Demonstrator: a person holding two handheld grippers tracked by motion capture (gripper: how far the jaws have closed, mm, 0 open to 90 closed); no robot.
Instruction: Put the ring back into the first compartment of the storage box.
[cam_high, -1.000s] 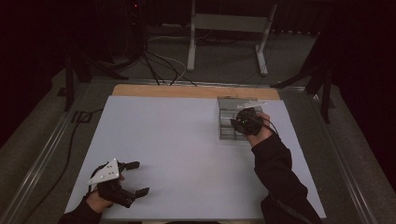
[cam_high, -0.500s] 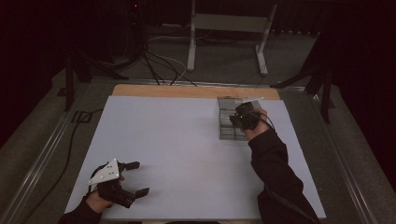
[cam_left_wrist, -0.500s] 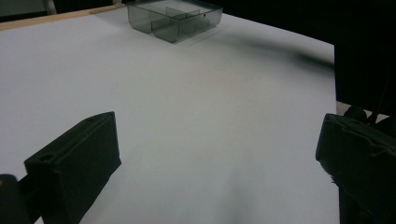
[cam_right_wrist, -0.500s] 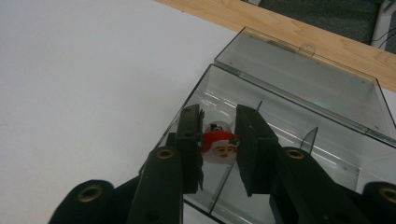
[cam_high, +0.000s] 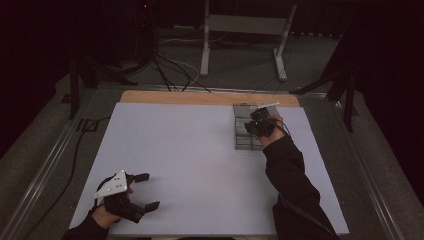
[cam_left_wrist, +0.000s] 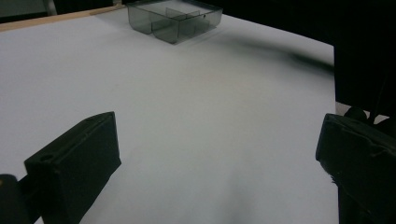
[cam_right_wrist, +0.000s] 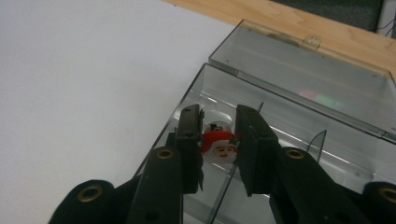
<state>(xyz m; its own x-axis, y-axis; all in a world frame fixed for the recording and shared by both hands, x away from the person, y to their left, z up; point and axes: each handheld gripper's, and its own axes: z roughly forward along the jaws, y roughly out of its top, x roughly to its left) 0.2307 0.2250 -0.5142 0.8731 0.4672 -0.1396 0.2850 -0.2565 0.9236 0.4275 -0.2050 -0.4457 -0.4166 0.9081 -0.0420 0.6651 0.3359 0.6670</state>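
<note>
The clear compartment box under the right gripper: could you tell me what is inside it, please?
A small Santa figure sits between the right gripper jaws inside the clear box. The compartments below the gripper are covered.

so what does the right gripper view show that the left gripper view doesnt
Right gripper view: the right gripper closed on a small Santa figure with a red hat, held over a compartment of the clear divided box, whose hinged lid lies open toward the wooden table edge.

Left gripper view: the left gripper with jaws wide apart and nothing between them, low over the white tabletop, and the whole box far off near the far edge.

Both: the box, the white tabletop and the wooden edge.
</note>
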